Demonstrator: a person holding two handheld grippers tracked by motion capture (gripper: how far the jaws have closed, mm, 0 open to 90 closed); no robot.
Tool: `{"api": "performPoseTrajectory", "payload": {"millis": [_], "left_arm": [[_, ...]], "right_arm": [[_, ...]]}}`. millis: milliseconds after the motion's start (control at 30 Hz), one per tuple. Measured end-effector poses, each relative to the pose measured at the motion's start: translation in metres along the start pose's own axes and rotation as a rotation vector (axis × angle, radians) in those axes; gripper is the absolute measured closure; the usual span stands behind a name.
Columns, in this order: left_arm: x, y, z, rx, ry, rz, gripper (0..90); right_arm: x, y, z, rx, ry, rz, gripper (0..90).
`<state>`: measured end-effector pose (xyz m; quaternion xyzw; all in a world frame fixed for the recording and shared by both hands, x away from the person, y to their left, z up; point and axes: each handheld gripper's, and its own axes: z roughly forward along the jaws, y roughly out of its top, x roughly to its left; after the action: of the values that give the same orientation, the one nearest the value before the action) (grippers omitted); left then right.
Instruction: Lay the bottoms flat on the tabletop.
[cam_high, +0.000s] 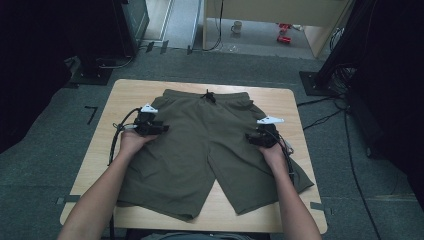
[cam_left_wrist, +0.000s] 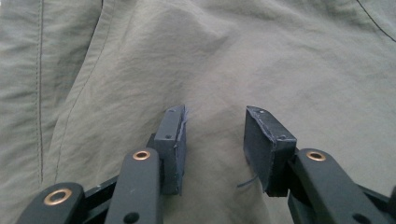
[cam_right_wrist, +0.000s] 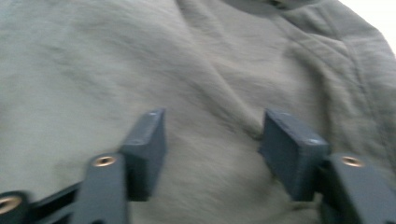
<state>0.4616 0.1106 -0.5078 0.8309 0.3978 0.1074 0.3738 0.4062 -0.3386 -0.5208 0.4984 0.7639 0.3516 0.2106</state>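
A pair of olive green shorts lies flat on the wooden table, with the waistband and its dark drawstring at the far side. My left gripper rests on the left hip of the shorts, pointing inward. In the left gripper view it is open, and a low ridge of the shorts' cloth runs up from between the pads. My right gripper sits on the right leg near the hip. In the blurred right gripper view it is open over wrinkled cloth.
The table stands on grey carpet. Black cables trail over the floor at the right, and dark equipment stands at the left and right. A mug and red items lie far behind. Bare wood borders the shorts on all sides.
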Motion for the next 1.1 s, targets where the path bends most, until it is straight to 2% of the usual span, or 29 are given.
{"api": "performPoseTrajectory", "payload": {"millis": [133, 167, 267, 400, 533, 567, 700, 867, 1000, 1033, 1100], "left_arm": [[-0.004, -0.006, -0.002, -0.022, 0.007, -0.012, 56.2], [-0.005, -0.012, -0.004, -0.049, 0.003, -0.022, 56.2], [-0.007, -0.018, -0.007, -0.074, -0.003, -0.035, 56.3], [-0.013, -0.027, -0.014, -0.086, -0.008, -0.045, 56.3], [-0.020, -0.034, -0.019, -0.093, 0.013, -0.033, 56.2], [-0.024, -0.037, -0.021, -0.091, 0.024, -0.026, 55.4], [-0.031, -0.042, -0.026, -0.083, 0.037, -0.014, 53.8], [-0.033, -0.047, -0.031, -0.087, 0.029, -0.038, 52.3], [-0.035, -0.051, -0.034, -0.086, 0.031, -0.035, 51.1], [-0.036, -0.052, -0.035, -0.085, 0.029, -0.042, 50.5], [-0.036, -0.053, -0.035, -0.092, 0.031, -0.039, 49.8]], "right_arm": [[-0.002, -0.004, -0.002, -0.003, -0.038, 0.035, 22.5], [0.000, -0.005, -0.002, 0.000, -0.042, 0.039, 20.4], [0.003, -0.006, -0.003, 0.006, -0.052, 0.048, 18.1], [0.019, -0.008, -0.004, 0.014, -0.081, 0.072, 12.8], [0.029, -0.009, -0.005, 0.016, -0.069, 0.060, 12.5], [0.036, -0.011, -0.006, 0.016, -0.055, 0.050, 12.6], [0.039, -0.013, -0.009, 0.015, -0.043, 0.039, 13.3], [0.043, -0.017, -0.014, 0.015, -0.049, 0.043, 13.6], [0.047, -0.021, -0.018, 0.010, -0.059, 0.047, 16.5], [0.051, -0.026, -0.024, -0.001, -0.063, 0.041, 20.4], [0.054, -0.029, -0.027, 0.001, -0.070, 0.060, 19.7]]}}
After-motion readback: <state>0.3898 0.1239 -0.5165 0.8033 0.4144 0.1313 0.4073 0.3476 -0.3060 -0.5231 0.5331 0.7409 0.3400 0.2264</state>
